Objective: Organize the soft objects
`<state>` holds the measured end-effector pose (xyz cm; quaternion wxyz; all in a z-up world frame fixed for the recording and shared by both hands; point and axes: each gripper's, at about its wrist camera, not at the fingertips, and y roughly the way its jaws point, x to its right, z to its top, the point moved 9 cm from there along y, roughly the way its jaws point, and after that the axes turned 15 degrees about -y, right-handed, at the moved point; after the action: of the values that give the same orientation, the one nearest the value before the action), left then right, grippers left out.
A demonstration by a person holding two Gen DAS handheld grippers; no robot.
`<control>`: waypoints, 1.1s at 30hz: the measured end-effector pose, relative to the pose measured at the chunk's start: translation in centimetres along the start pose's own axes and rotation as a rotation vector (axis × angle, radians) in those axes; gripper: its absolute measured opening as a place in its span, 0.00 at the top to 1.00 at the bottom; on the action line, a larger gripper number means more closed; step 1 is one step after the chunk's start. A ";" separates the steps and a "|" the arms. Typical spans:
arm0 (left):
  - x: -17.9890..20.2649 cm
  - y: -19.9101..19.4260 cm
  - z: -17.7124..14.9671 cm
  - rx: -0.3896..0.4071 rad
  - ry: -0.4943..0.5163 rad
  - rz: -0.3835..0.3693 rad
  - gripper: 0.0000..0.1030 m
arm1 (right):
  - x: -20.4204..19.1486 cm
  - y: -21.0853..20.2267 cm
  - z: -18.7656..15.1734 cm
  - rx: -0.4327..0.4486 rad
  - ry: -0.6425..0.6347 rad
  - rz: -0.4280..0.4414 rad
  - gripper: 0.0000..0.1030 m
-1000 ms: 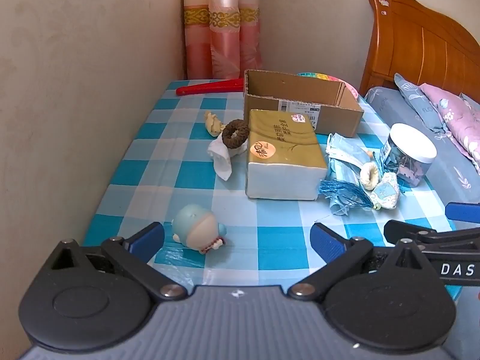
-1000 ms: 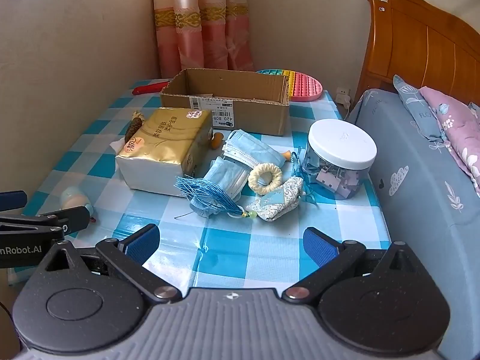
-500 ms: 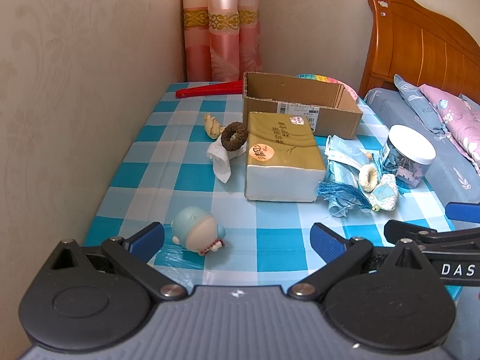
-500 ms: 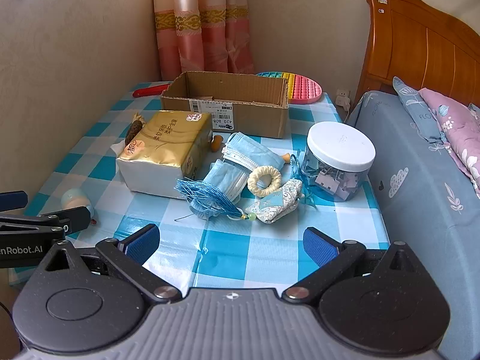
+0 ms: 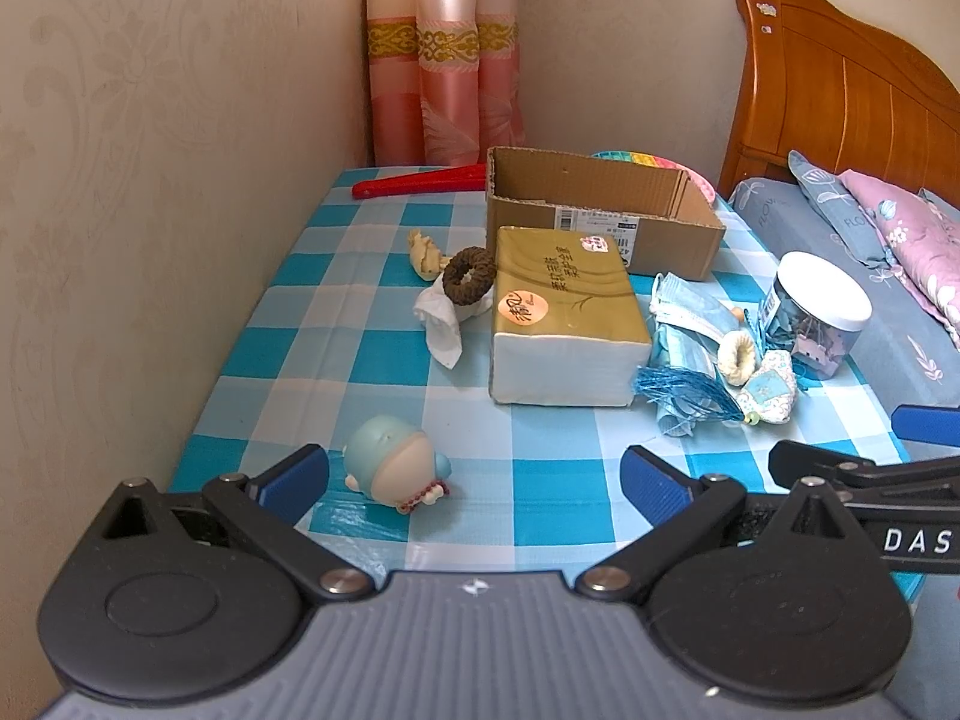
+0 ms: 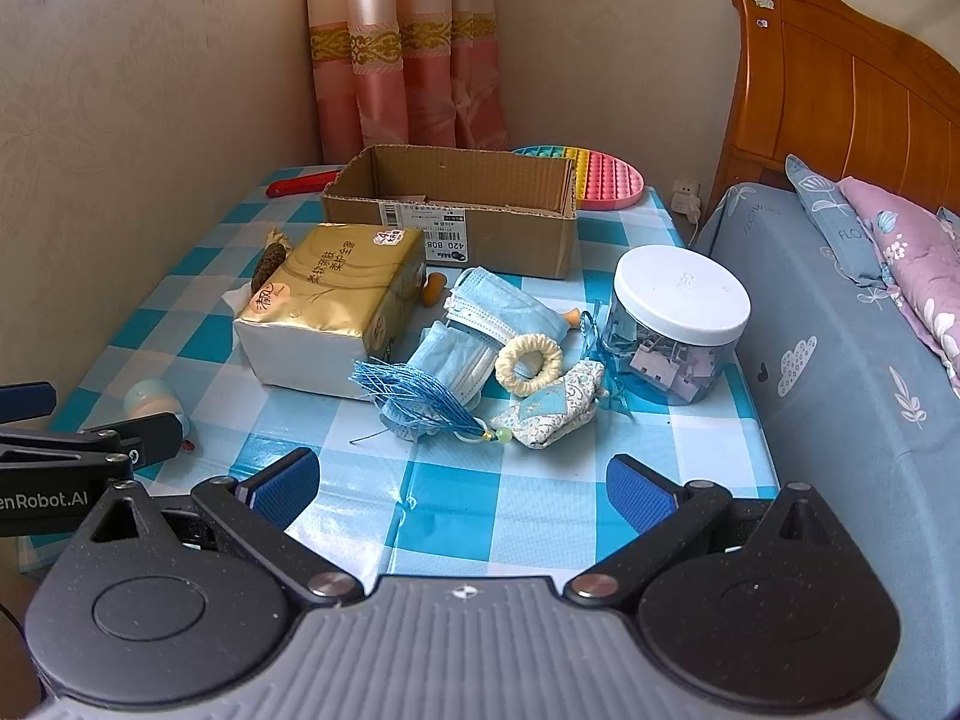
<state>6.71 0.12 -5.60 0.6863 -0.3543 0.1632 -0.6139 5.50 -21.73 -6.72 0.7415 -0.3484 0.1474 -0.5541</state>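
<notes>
Both the left gripper (image 5: 474,474) and the right gripper (image 6: 462,483) hang with jaws wide apart and empty at the near edge of the checked table (image 5: 360,354), hardly shifted from a second ago, so I judge that no soft thing is sorted yet. The face masks (image 6: 480,324) and cream scrunchie (image 6: 528,363) lie mid-table; the cardboard box (image 6: 456,204) waits at the far edge. Its inside is hidden by its wall, and the brown scrunchie (image 5: 468,276) is half hidden behind the tissue pack (image 6: 336,294) in the right view.

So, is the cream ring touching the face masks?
Touching: in the right wrist view the cream ring rests directly on the face masks, overlapping them with no gap.
</notes>
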 end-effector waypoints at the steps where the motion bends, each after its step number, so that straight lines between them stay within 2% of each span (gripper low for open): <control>1: 0.0 0.0 -0.1 -0.001 0.000 0.000 0.00 | 0.0 0.0 0.0 0.000 0.000 0.000 0.00; 33: -0.3 -0.2 0.3 0.007 0.003 0.000 0.01 | -0.3 -0.2 0.2 0.007 -0.011 -0.001 0.00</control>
<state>6.65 0.50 -5.30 0.6872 -0.3511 0.1622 -0.6150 5.36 -21.44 -6.47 0.7434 -0.3487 0.1411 -0.5530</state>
